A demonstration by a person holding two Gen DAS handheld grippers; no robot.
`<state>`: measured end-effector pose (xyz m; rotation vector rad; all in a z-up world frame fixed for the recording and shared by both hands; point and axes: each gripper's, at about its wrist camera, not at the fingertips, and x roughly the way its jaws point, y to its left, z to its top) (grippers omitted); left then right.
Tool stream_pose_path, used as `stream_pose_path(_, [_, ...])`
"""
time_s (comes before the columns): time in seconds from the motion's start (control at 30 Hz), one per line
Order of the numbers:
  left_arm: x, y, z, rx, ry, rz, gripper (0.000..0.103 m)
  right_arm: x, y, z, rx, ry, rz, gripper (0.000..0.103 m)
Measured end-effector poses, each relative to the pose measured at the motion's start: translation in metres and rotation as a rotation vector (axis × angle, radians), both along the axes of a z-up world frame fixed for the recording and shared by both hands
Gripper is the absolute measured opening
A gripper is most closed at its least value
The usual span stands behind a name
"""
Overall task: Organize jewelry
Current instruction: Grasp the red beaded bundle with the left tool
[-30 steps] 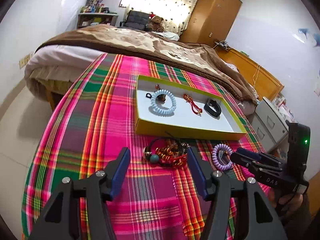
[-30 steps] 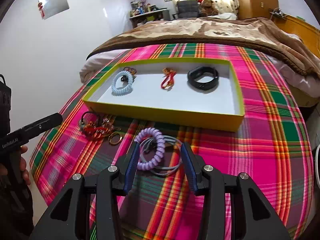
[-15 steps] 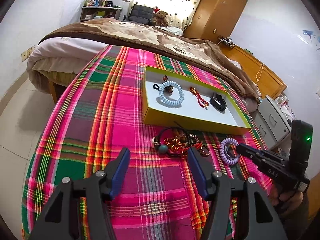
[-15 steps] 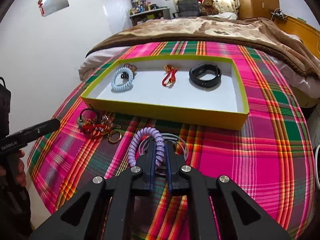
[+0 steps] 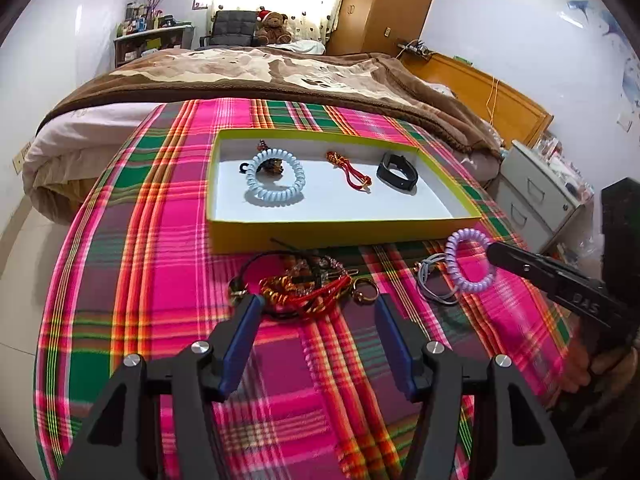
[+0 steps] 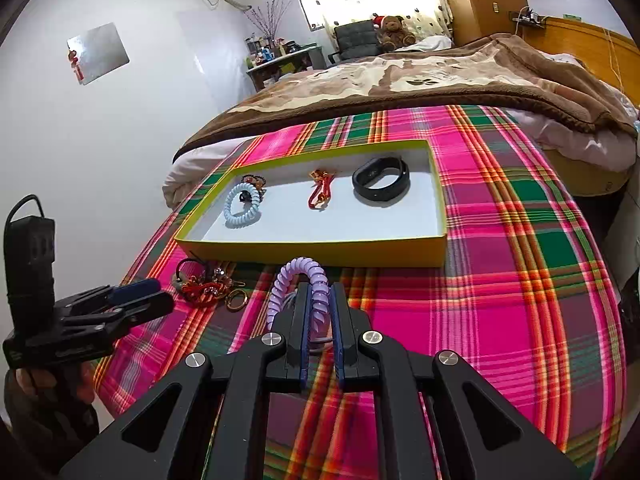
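Two hand-held grippers work in front of the yellow tray [image 5: 344, 232]: the right hand-held gripper [image 6: 319, 312] is clamped on the purple coil bracelet [image 6: 298, 280], lifted just before the tray's near wall. The left hand-held gripper [image 5: 316, 344] gapes wide, empty, by the tangled jewelry pile [image 5: 304, 284] before that wall.

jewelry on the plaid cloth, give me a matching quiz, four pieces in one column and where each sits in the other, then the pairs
1. purple coil bracelet
2. black band
3. pale blue coil bracelet
4. tangled pile

A. on the cloth before the open left gripper
B. right end of the yellow tray
C. left end of the tray
D. pinched in the right gripper

Pairs: 1-D, 2-B, 3-C, 4-A
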<state>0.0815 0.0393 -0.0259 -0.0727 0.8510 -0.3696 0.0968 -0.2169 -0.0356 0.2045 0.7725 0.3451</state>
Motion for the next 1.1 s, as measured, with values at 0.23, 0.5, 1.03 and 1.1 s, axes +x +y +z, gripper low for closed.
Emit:
stream_pose_path(0.23, [0.01,-0.018,0.001,0.109,-0.032,-0.02,0.057,0.0,-0.007,-0.001,0.02,0.002,-0.004,0.009])
stream_pose_path(0.5, [0.016,-0.033,-0.014,0.224,-0.019,-0.057,0.036,-0.002,-0.008,-0.003,0.038,0.005,0.003,0.009])
stream_pose_path(1.03, [-0.012,-0.007,0.011,0.028,-0.028,-0.077,0.007,0.0,-0.006,-0.003,0.049,0.005,0.002,0.009])
stream_pose_path(1.1, [-0.015,-0.004,0.017,0.018,-0.041,-0.069,0.007,-0.001,-0.005,-0.003,0.053,0.004,0.004,0.009])
